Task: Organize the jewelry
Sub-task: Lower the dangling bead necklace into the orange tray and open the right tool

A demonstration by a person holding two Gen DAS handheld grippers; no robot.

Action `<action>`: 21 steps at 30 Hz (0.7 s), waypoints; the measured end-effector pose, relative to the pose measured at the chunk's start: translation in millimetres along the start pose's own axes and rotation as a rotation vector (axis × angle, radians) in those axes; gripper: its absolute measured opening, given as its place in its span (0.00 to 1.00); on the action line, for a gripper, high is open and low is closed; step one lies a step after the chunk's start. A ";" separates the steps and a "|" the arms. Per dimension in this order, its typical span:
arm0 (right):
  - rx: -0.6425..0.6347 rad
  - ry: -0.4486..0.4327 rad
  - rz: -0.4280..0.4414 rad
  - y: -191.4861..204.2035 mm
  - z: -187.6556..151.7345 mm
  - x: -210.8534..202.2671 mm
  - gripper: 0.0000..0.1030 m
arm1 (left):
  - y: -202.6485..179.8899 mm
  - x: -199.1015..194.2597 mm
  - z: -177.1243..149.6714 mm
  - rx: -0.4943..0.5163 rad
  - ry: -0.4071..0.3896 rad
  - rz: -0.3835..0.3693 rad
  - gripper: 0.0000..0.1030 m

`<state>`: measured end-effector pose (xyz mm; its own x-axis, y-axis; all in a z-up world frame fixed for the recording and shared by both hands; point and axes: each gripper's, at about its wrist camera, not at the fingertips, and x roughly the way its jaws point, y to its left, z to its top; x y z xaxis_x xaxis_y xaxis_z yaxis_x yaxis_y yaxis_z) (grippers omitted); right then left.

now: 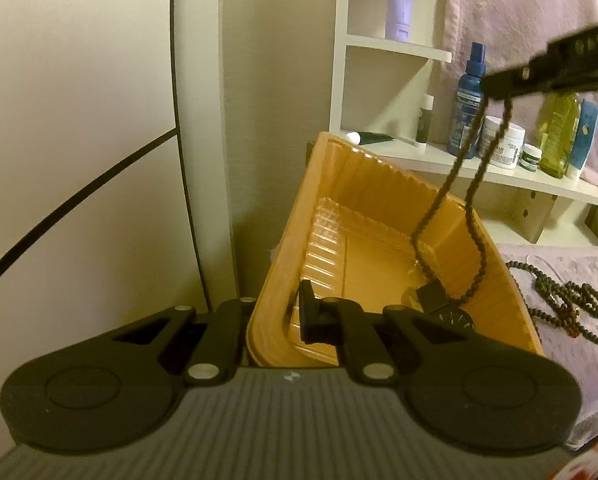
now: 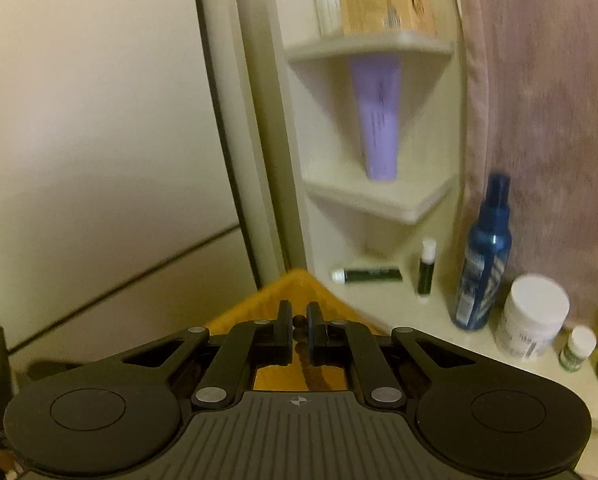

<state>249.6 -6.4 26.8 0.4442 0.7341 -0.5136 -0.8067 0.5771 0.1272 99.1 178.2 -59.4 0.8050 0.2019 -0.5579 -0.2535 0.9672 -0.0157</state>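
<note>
Over the orange tray (image 1: 379, 216), my right gripper (image 2: 299, 326) holds a dark bead necklace (image 1: 469, 200) pinched between nearly closed pads; beads show in the narrow gap in the right wrist view. From the left wrist view, that gripper enters at upper right, and the strand hangs from it in a long loop, its lower end down inside the tray near a black wristwatch (image 1: 445, 308) lying on the tray floor. My left gripper (image 1: 277, 320) is clamped on the near left wall of the tray, one pad inside the rim, the other outside; the tray looks tilted. A second pile of dark bead strands (image 1: 571, 300) lies on the lilac cloth (image 1: 555, 360) right of the tray, apart from it. Behind, a white shelf unit (image 1: 379, 44) carries a blue spray bottle (image 2: 485, 256), a white jar (image 2: 533, 318) and a purple tube (image 2: 377, 120).
</note>
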 end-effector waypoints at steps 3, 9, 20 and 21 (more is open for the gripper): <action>0.017 0.049 -0.004 -6.6 -12.2 14.4 0.06 | -1.9 0.0 2.3 0.009 0.003 0.003 0.07; 0.059 0.130 -0.006 -16.0 -32.9 38.6 0.07 | -2.6 0.2 2.6 0.007 0.004 0.008 0.07; 0.070 0.141 0.002 -15.4 -50.3 29.9 0.38 | -4.3 -0.4 3.8 0.016 0.009 0.012 0.07; 0.072 0.140 0.005 -14.6 -50.2 27.8 0.38 | -4.7 -0.6 3.8 0.019 0.009 0.014 0.07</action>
<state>254.1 -12.4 -31.9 0.3773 0.6829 -0.6255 -0.7765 0.6014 0.1881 101.8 174.1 -55.8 0.7966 0.2138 -0.5654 -0.2542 0.9671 0.0074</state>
